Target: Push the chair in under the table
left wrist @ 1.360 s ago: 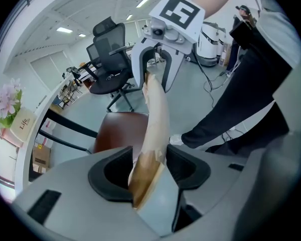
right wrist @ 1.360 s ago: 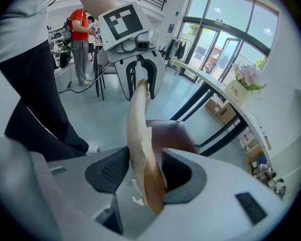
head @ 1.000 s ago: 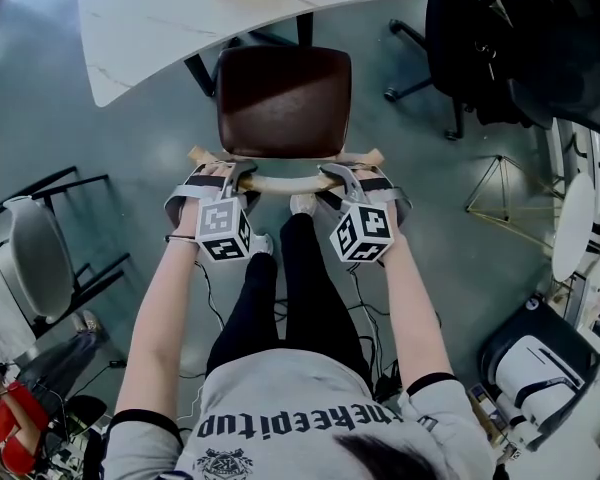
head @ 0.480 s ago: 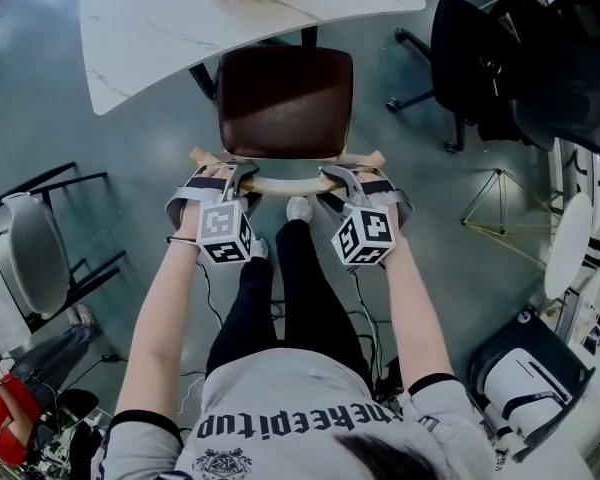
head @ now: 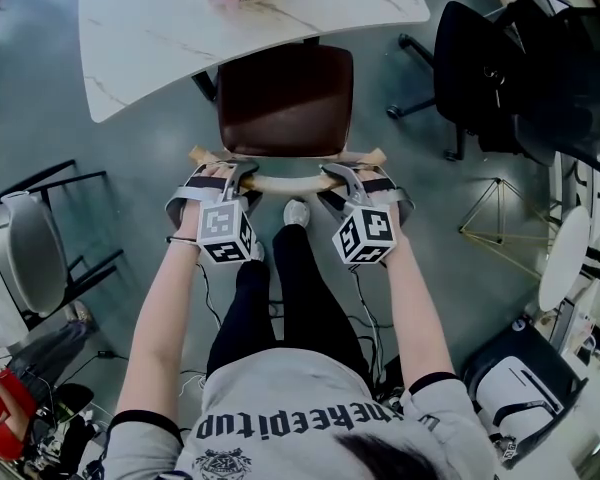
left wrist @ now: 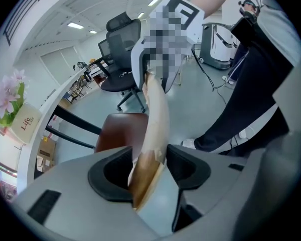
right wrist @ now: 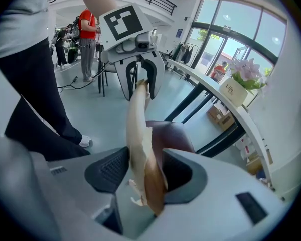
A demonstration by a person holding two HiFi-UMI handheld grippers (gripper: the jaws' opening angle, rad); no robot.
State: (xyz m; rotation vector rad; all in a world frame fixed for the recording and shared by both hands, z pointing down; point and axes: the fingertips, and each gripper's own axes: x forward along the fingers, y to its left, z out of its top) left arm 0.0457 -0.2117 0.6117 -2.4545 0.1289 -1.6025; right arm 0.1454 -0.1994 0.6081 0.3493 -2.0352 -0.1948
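The left gripper point(left wrist: 148, 170) is clamped on the chair's back rail point(head: 285, 182), near the rail's left end. The right gripper point(right wrist: 143, 173) is clamped on the same rail near its right end, so both dark pads pinch the wood from either side. The person stands on the side of the chair away from the table point(head: 170, 33), arms out straight.

To my eye the push is under way and far from done. Only the seat's point(head: 285, 98) far edge lies under the table's near edge, and most of the seat sits out in the open. To do it well, I'd drive both grips forward evenly so the chair runs straight at the table and doesn't slew. I'd hold both clamps firm, because the rail is thin and curved and could slip through the pads. A dark table leg point(head: 205, 80) stands close to the seat's left far corner. I'd steer a touch right of it and press level rather than downward, so the chair slides without tipping.

The seat is dark brown, glossy and square with rounded corners. The rail is pale wood, bowed, with darker, scuffed-looking ends that jut past both grippers.
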